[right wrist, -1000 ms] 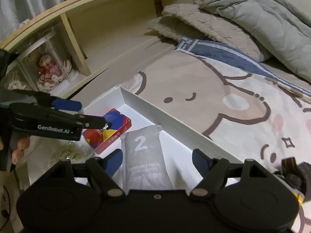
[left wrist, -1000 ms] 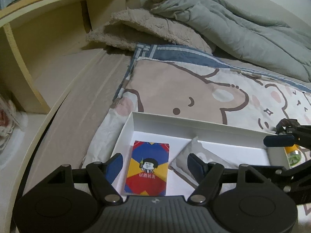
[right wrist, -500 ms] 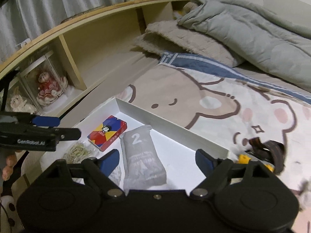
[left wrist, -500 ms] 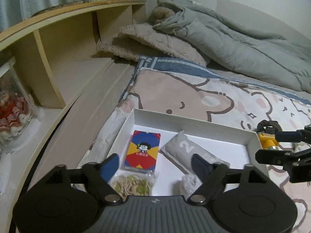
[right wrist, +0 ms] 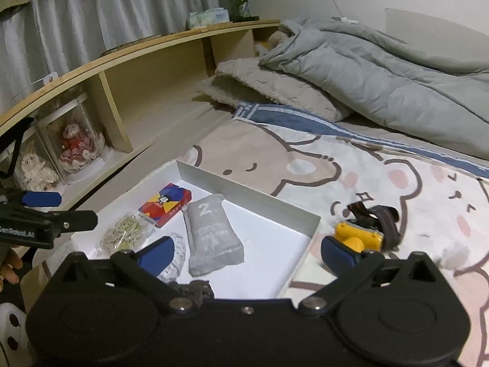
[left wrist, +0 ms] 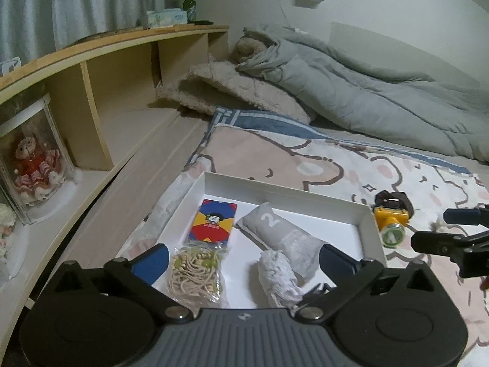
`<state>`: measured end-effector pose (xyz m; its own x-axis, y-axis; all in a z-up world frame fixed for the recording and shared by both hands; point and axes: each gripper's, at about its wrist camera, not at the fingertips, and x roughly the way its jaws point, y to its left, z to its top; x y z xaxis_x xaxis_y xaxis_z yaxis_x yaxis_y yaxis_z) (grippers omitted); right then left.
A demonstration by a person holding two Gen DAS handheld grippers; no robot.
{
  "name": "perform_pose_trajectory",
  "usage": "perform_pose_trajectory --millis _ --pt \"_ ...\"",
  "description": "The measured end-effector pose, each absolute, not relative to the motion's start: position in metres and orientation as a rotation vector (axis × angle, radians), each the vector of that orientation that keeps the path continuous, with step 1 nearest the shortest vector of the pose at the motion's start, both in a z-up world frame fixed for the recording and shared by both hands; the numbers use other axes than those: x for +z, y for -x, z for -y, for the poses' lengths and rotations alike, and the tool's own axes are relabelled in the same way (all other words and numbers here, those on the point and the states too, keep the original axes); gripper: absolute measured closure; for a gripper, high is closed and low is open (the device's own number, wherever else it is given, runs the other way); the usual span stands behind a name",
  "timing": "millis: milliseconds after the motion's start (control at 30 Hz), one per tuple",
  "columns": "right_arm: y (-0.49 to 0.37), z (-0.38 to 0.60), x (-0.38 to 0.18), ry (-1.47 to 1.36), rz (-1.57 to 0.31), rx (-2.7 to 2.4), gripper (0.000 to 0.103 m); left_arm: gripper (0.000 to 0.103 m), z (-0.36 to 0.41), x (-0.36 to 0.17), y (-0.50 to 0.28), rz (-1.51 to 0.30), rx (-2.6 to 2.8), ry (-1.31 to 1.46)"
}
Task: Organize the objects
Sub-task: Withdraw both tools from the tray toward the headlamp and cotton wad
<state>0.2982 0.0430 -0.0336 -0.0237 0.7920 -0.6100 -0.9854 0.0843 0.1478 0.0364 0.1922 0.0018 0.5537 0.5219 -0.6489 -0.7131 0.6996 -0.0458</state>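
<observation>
1. White shallow tray (left wrist: 287, 191) lying on a cartoon-bear bedspread (left wrist: 351, 165), open-topped, with low upright walls.
2. Inside the tray, far left: flat card box (left wrist: 214, 224), printed in red, blue and yellow with a small cartoon figure in the middle.
3. Just right of the box: grey soft pouch (left wrist: 287, 237) marked with a white "2", lying slantwise on the tray floor.
4. Near the tray's front edge: clear bag of beige cord and green beads (left wrist: 195, 270), touching the card box's near end.
5. Beside that bag: white fluffy roll (left wrist: 276, 275), resting against the grey pouch's near end.
6. Outside the tray, just beyond its right wall: yellow headlamp (left wrist: 391, 220) with a dark strap and a round green-tinted lens, on the bedspread.
7. Left gripper (left wrist: 243, 260) above the tray's front edge, jaws wide and opening, clamping nothing; bead bag and fluffy roll seen below between its blue pads.
8. Right gripper (right wrist: 246, 252) over the tray's right front corner, jaws likewise wide and opening, pressing on nothing.
9. Wooden shelf unit (right wrist: 146, 82) along the bed's left side.
</observation>
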Motion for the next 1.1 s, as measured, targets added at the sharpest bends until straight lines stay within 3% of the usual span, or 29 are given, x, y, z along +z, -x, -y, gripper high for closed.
perform_pose_trajectory --millis 667,1100 --pt "-0.302 0.008 -0.023 0.376 -0.576 1.441 0.0 0.0 -0.149 0.012 -0.032 -0.586 0.699 0.289" --pt "-0.34 0.036 -0.022 0.354 -0.58 1.342 0.0 0.0 -0.126 0.01 -0.072 -0.554 0.636 0.271"
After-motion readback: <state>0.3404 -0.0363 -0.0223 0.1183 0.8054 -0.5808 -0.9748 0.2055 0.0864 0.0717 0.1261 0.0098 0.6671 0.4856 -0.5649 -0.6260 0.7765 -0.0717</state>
